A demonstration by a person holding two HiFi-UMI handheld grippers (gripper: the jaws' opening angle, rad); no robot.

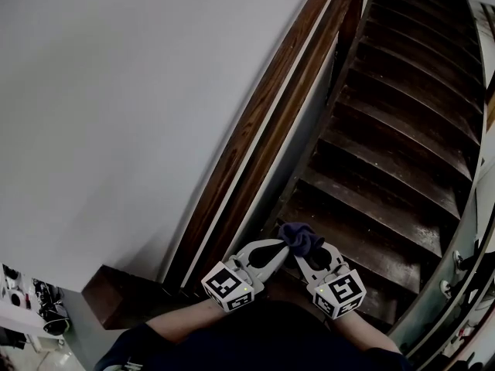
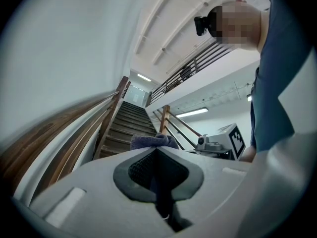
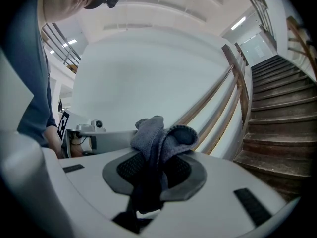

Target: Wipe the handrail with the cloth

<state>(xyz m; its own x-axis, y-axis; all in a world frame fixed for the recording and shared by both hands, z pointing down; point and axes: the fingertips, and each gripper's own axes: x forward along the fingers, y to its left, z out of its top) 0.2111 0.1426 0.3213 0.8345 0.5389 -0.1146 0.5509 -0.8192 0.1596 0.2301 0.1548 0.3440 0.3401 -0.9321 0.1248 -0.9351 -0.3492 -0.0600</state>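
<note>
A dark blue cloth (image 1: pixel 300 239) is bunched between my two grippers at the bottom of the stairs. My right gripper (image 1: pixel 306 252) is shut on it; in the right gripper view the cloth (image 3: pixel 161 138) bulges up out of the closed jaws. My left gripper (image 1: pixel 283 246) meets the cloth from the left with its jaws together, and the cloth (image 2: pixel 153 142) shows right at its tip. The dark wooden handrail (image 1: pixel 263 114) climbs along the white wall to the left of both grippers, apart from them. It also shows as the handrail (image 2: pixel 59 128) and the handrail (image 3: pixel 233 83).
Dark wooden stairs (image 1: pixel 402 130) rise ahead and curve to the right. A metal balustrade (image 1: pixel 464 261) borders them on the right. The white wall (image 1: pixel 116 91) fills the left. The rail's lower end block (image 1: pixel 108 292) juts out at lower left.
</note>
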